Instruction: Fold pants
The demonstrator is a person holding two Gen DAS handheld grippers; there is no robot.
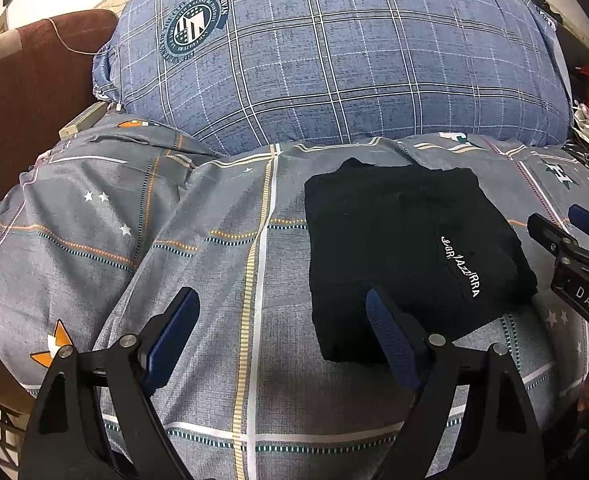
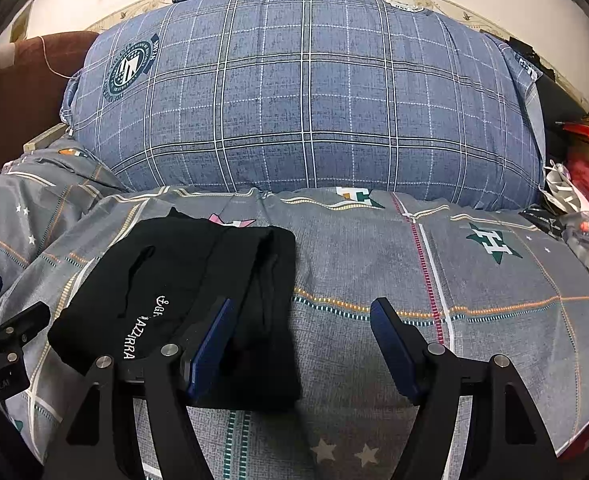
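The black pants (image 1: pixel 406 248) lie folded into a compact rectangle on the grey patterned bedspread (image 1: pixel 214 260), white lettering facing up. They also show in the right wrist view (image 2: pixel 166 300). My left gripper (image 1: pixel 282 312) is open and empty, just left of the pants' near edge, its right finger over their near corner. My right gripper (image 2: pixel 302 324) is open and empty, its left finger over the pants' right side. The right gripper also shows at the right edge of the left wrist view (image 1: pixel 574 248).
A large blue plaid pillow (image 1: pixel 334 52) lies behind the pants. A brown sofa arm (image 1: pixel 26 88) is at the left. Red and plastic clutter (image 2: pixel 586 176) sits at the right edge of the bed.
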